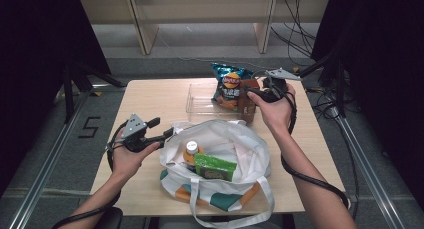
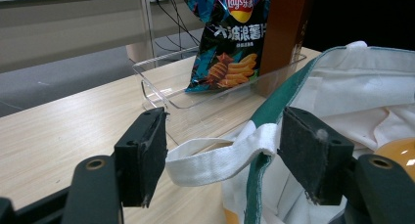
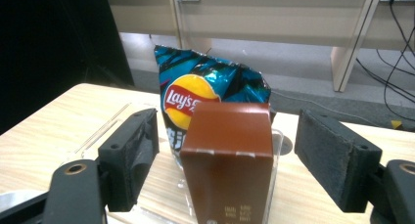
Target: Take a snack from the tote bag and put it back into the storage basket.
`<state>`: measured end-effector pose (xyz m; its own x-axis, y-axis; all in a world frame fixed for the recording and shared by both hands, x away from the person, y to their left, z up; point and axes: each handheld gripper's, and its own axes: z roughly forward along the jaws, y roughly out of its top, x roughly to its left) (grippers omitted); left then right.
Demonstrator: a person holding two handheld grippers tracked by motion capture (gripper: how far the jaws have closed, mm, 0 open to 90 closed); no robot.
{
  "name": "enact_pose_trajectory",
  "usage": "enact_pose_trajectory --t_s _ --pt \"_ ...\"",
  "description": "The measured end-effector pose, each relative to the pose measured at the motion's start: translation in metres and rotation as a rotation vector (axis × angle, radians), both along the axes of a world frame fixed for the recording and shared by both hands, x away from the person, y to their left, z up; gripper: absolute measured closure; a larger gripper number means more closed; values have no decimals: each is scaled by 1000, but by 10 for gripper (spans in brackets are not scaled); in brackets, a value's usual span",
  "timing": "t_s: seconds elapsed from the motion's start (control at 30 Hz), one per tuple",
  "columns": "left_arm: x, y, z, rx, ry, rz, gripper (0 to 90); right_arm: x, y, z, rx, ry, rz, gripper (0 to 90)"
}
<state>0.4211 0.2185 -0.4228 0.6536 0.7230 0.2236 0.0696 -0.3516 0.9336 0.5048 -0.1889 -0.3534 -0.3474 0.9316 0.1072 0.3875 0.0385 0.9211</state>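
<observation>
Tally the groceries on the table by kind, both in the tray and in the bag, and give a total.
Chip bag: 1, in the clear tray
Brown carton: 1, in the tray
Bottle: 1, in the tote bag
Green packet: 1, in the tote bag
Total: 4

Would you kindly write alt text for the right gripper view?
A brown carton stands upright between the right gripper's open black fingers, untouched. Behind it, a blue chip bag stands in a clear tray on a wooden table.

Wooden table (image 1: 150, 96): clear tray (image 1: 197, 100), white tote bag (image 1: 235, 144) on top.
</observation>
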Motion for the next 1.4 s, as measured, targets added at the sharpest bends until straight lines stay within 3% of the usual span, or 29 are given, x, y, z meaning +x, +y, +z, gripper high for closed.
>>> enact_pose_trajectory --t_s 0.3,0.4,0.5,0.57,0.67,0.7,0.9,0.93,1.0,1.1,1.4 --pt "0 0 0 0 0 1 338 -12 -8 -2 -5 -10 28 266" --pt "0 0 0 0 1 3 338 -18 -10 0 15 10 32 271" --pt "-1 0 0 2 -2 3 338 -22 -15 1 10 -3 36 273" --pt "-2 0 0 -1 -1 1 337 -26 -17 4 34 4 39 273" --pt "-1 0 0 -6 -3 1 338 -33 -21 6 8 -19 68 293" --pt "0 0 0 -3 -3 3 337 -37 -21 8 28 -9 68 300" --pt "1 -2 -1 0 1 -1 338 -47 -27 8 3 -25 158 393" --pt "1 -2 -1 -1 0 0 338 -51 -24 8 36 -2 165 401" --pt "1 -2 -1 0 0 1 338 -54 -26 6 -5 -16 202 414" --pt "0 -3 -1 1 3 -1 337 -60 -23 2 -6 -16 242 434" --pt "-1 -4 -2 4 6 1 338 -75 -20 -14 -12 -22 308 484"
